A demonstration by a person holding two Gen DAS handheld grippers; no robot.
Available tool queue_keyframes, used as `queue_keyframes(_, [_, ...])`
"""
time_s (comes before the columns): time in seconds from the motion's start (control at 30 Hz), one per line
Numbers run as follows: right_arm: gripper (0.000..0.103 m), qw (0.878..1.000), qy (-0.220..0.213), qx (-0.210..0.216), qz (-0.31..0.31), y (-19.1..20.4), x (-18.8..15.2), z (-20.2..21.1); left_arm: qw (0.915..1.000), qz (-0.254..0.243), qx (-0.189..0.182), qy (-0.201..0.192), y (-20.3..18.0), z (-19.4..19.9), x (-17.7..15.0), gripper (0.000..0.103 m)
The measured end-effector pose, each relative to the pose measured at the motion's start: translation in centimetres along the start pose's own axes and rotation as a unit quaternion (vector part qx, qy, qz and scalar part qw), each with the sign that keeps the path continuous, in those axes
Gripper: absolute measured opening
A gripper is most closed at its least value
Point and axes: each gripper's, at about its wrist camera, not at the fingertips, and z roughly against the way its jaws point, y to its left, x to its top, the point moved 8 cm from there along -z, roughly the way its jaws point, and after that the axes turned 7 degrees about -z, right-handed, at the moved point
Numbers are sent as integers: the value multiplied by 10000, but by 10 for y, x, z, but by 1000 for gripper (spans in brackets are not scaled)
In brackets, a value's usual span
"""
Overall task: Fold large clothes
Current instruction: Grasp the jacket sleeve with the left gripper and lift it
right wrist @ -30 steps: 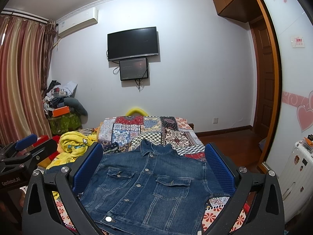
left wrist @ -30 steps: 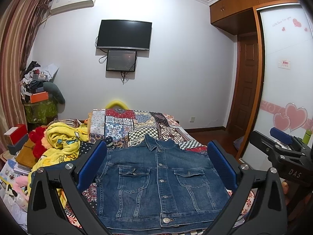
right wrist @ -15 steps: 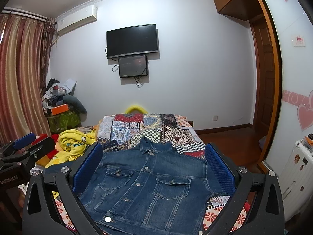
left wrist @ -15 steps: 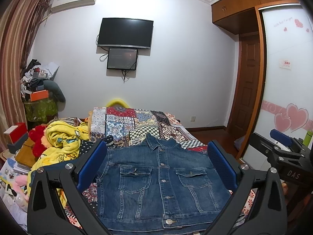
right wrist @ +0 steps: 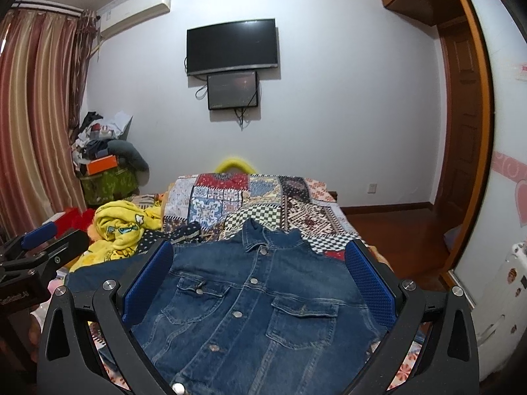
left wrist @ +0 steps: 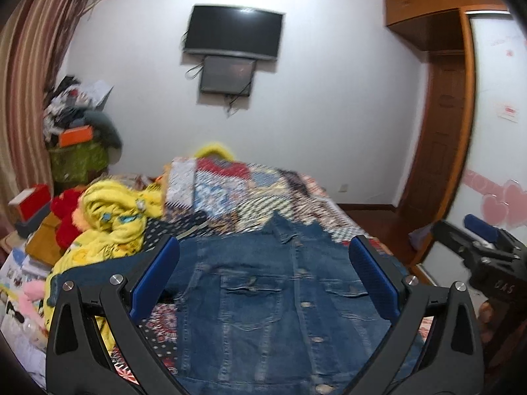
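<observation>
The denim jacket [right wrist: 253, 299] lies flat and buttoned, front up, on the patchwork bedspread [right wrist: 250, 200], collar pointing toward the far wall. My right gripper [right wrist: 260, 283] hovers above it with jaws spread wide and nothing between them; my left gripper [left wrist: 263, 279] hangs over the jacket likewise, jaws released and empty. A yellow blanket [right wrist: 122, 230] is bunched beside the jacket on my left, with a red plush toy [left wrist: 66, 217] beyond it. On the wall ahead hangs a television [right wrist: 232, 46].
</observation>
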Motion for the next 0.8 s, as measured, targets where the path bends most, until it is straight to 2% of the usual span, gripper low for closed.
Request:
queue_keyframes(0.2, [103, 9992, 378, 28, 79, 5, -10, -53, 9958, 514, 514, 551, 84, -54, -28, 103])
queue_keyframes(0.37, [103, 9951, 929, -80, 314, 7, -32, -112, 9820, 1190, 687, 1295, 172, -97, -74, 103])
queue_keyframes(0.47, [103, 9887, 1424, -151, 447, 5, -58, -145, 9667, 1608, 843, 1806, 219, -116, -117, 103])
queue_keyframes(0.57, [103, 9742, 2175, -197, 565, 4, -100, -177, 9479, 2055, 848, 2282, 254, -128, -164, 103])
queue_keyframes(0.63, [103, 9623, 2636, -245, 627, 2, -124, -191, 9361, 2412, 675, 2468, 267, -134, -188, 103])
queue_keyframes(0.67, [103, 9567, 2829, -243, 635, -2, -133, -195, 9257, 2726, 549, 2566, 275, -137, -204, 103])
queue_keyframes(0.73, [103, 9493, 3079, -193, 609, -3, -142, -199, 9117, 3139, 327, 2631, 282, -140, -223, 92])
queue_keyframes(0.8, [103, 9465, 3166, -144, 604, -5, -143, -202, 8943, 3594, 74, 2664, 288, -146, -240, 89])
